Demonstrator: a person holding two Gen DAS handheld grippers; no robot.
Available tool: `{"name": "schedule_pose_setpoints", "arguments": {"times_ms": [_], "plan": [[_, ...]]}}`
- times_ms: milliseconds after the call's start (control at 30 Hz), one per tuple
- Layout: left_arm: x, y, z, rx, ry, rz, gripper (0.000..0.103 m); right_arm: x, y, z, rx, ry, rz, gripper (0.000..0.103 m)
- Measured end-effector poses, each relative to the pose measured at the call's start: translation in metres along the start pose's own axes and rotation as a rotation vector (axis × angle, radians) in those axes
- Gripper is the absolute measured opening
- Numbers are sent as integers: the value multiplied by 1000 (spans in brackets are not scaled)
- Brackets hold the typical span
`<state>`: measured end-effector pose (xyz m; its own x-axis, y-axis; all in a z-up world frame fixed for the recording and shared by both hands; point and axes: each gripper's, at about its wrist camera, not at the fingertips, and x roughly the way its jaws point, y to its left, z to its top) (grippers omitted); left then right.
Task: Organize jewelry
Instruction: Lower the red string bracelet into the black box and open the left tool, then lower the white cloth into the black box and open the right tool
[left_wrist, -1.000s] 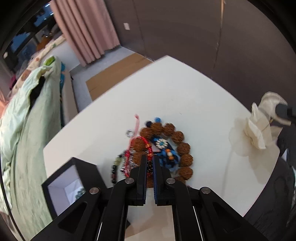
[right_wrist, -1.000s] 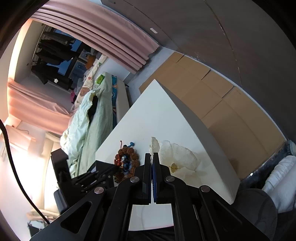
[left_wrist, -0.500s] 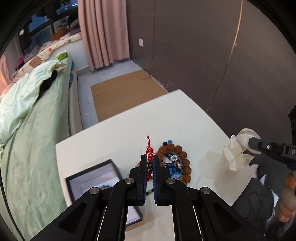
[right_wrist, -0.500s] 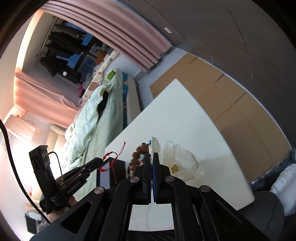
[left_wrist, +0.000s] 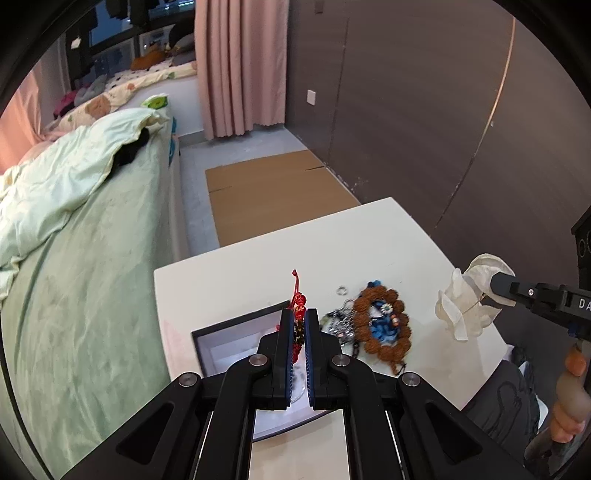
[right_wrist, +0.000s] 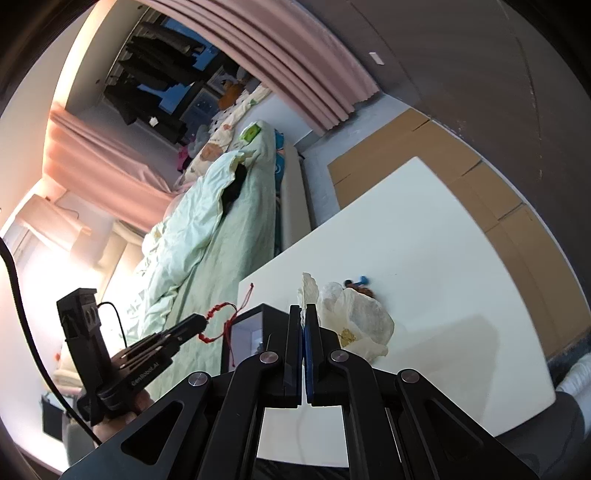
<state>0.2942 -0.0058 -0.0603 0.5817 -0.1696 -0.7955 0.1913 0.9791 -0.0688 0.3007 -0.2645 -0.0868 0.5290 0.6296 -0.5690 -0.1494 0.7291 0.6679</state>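
My left gripper (left_wrist: 299, 316) is shut on a red cord bracelet (left_wrist: 297, 301) and holds it in the air over the open black jewelry box (left_wrist: 236, 341) with a white lining. The bracelet dangles from it in the right wrist view (right_wrist: 221, 325). My right gripper (right_wrist: 303, 313) is shut on a sheer white pouch (right_wrist: 354, 325) with something gold inside, held above the table; the pouch also shows in the left wrist view (left_wrist: 467, 306). A brown bead bracelet (left_wrist: 384, 325), a blue piece (left_wrist: 382, 326), dark beads and a small ring (left_wrist: 342, 291) lie on the white table (left_wrist: 258, 266).
A bed with a green quilt (left_wrist: 81, 229) stands left of the table. Flat cardboard (left_wrist: 273, 192) lies on the floor beyond the table's far edge. A dark wall (left_wrist: 424, 110) runs along the right.
My left gripper has lifted the red cord bracelet off the jewelry pile and carried it up and left over the box. My right gripper has kept hold of the pouch.
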Motion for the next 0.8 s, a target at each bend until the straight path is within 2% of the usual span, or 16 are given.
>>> {"name": "schedule_pose_setpoints", "arguments": {"times_ms": [167,300,533,633,667,700,733,800], "plan": [[6,16,-11,-27,27,0,5,11,16,1,-24,14,1,3],[15,28,-17,-41,50,59,6,22,29,-2,-33,28,-4,3],[33,53,-33,-124,133,-11,7,36,55,-8,-71,47,1,3],[33,61,-42,-149,142,-27,8,46,66,-10,-86,60,8,3],[31,63,-44,-155,138,-30,12,48,69,-11,-92,62,11,3],[29,66,-46,-166,132,-35,34,51,72,-12,-98,66,16,3],[27,69,-48,-176,126,-41,67,54,76,-12,-103,70,20,3],[19,73,-50,-198,94,-56,92,59,80,-13,-109,78,25,3]]}}
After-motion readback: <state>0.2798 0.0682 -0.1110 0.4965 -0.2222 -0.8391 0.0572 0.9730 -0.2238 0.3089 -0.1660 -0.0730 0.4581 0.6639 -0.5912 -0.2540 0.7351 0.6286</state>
